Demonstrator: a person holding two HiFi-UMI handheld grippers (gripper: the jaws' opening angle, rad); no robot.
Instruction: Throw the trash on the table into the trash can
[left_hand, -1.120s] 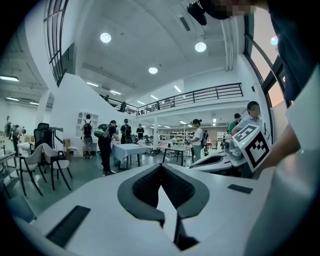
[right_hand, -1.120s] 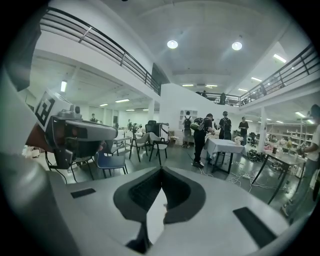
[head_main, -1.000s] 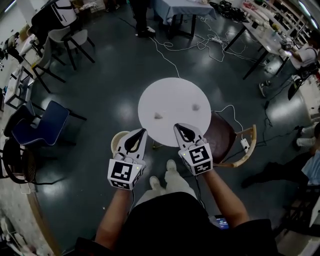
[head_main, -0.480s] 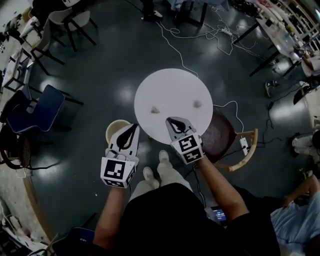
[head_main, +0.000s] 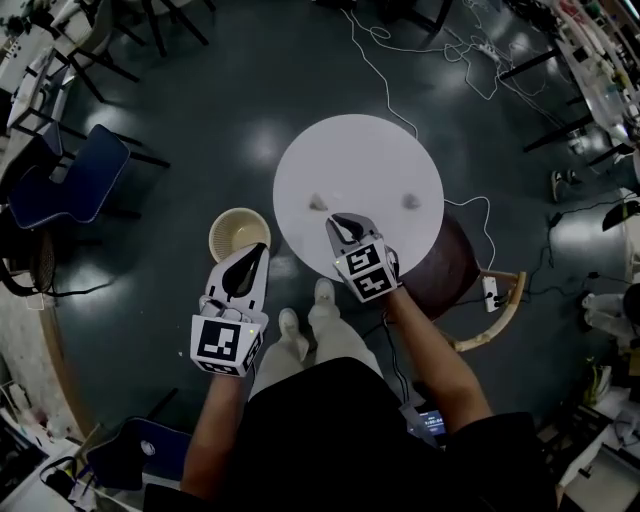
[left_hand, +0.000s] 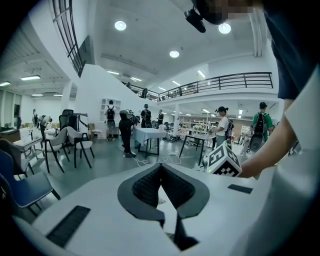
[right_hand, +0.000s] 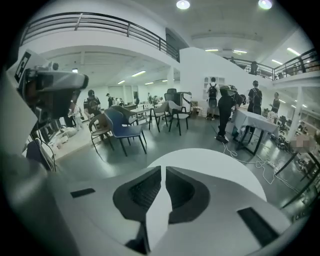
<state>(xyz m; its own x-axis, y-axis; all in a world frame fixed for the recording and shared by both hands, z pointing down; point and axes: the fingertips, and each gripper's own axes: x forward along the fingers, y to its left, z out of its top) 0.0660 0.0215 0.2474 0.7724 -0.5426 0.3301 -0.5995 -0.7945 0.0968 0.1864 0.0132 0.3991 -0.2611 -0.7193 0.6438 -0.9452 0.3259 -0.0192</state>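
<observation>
A round white table (head_main: 358, 165) carries two small crumpled bits of trash, one at the left (head_main: 318, 203) and one at the right (head_main: 410, 202). A beige trash can (head_main: 238, 233) stands on the floor left of the table. My right gripper (head_main: 340, 222) is shut and empty over the table's near edge, a little right of and nearer than the left scrap. My left gripper (head_main: 251, 257) is shut and empty, just nearer than the can. In the right gripper view the jaws (right_hand: 163, 171) point across the table (right_hand: 215, 165); no trash shows there. The left gripper (left_hand: 160, 167) points level into the room.
A brown wooden chair (head_main: 452, 272) stands against the table's right side, with a power strip (head_main: 490, 291) and a white cable (head_main: 480, 212) on the floor by it. A blue chair (head_main: 70, 185) stands at the far left. The person's feet (head_main: 324, 293) are at the table's near edge.
The right gripper has moved forward over the table's near edge, toward the left scrap. The left gripper has come beside the trash can. The head camera has tilted further down.
</observation>
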